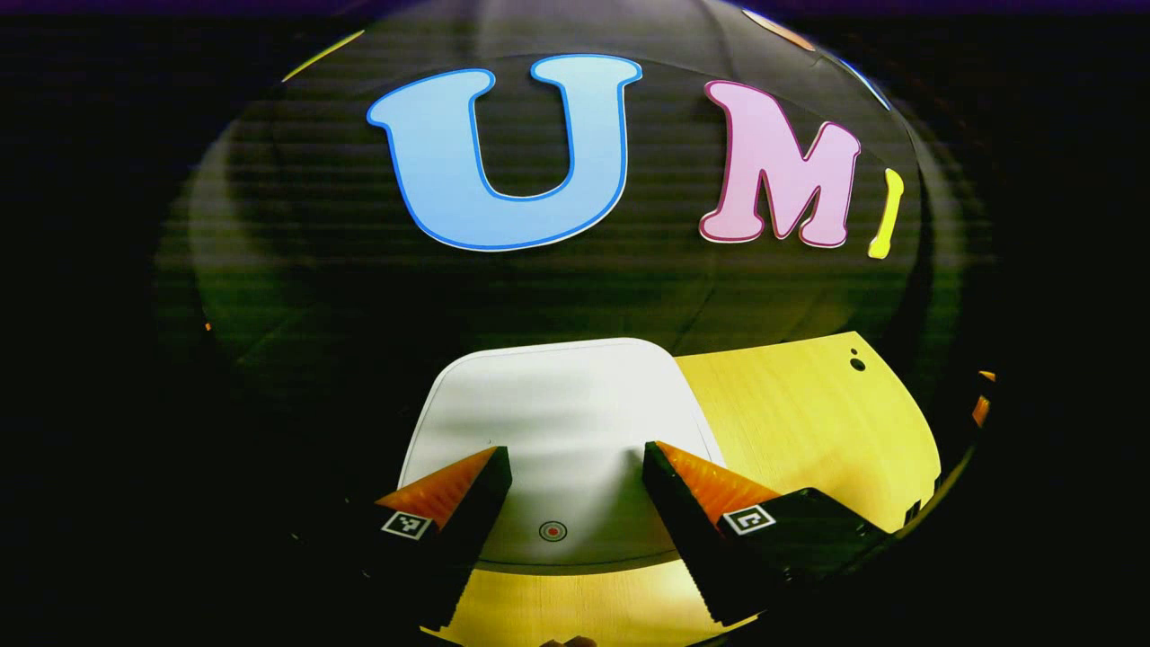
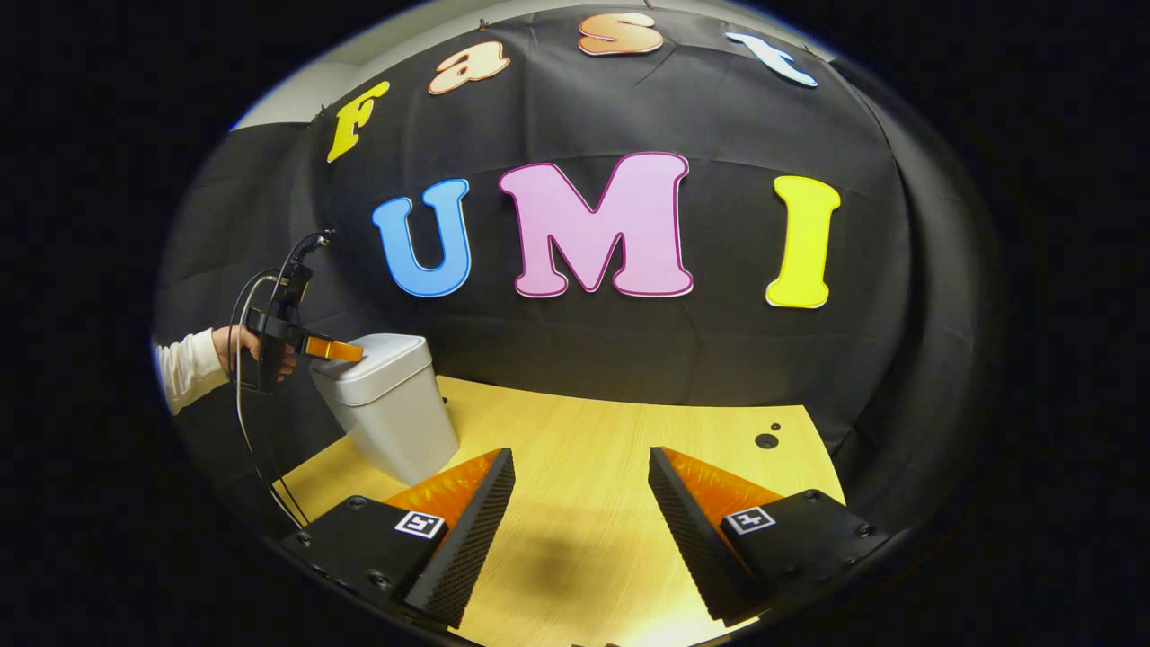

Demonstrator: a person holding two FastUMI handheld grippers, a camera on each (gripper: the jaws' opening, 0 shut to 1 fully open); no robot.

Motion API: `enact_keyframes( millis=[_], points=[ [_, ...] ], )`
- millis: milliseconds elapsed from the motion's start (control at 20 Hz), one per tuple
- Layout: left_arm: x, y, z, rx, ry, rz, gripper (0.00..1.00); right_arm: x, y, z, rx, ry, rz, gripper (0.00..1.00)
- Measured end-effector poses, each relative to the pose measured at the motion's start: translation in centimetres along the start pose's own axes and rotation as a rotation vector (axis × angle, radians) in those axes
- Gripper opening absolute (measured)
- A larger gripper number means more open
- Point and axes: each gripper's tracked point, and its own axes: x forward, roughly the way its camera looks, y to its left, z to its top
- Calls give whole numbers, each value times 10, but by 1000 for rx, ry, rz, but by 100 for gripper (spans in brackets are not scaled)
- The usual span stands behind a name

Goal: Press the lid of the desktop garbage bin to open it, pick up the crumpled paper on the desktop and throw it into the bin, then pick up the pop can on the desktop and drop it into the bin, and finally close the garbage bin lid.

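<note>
Bin lid [image 1: 557, 413] shut, beneath spread left gripper [image 1: 577, 460], right gripper [image 2: 582, 465] well apart

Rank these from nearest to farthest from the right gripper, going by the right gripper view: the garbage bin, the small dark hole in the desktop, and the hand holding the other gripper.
From the right gripper:
1. Garbage bin, front left on the desktop.
2. Dark hole, far right of the desktop; close to the bin's rank.
3. Hand, far left, beyond the bin.
</note>
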Motion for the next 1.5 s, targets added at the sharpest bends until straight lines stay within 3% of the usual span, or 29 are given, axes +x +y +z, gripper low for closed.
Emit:
enact_keyframes(
  millis=[300, 450, 600, 950, 1250, 1500],
  points=[
    [2, -4, 1, -40, -34, -55, 100, -10, 8, -2, 26, -4, -2, 97],
    [1, -4, 2, 16, -58, -50, 100, -15, 11, 3, 6, -20, -16, 97],
    [-12, -9, 22, -12, -151, -53, 96, -26, 17, 10, -13, -40, -32, 97],
    [-95, -91, 36, 50, -427, -96, 96, -64, 43, 36, -3, -142, -95, 96],
    [-164, -189, 16, 28, -520, -181, 94, -97, 34, 47, -54, -213, -170, 96],
    [-218, -255, 34, -6, -612, -194, 95, -120, 31, 68, -117, -288, -121, 97]
  ],
)
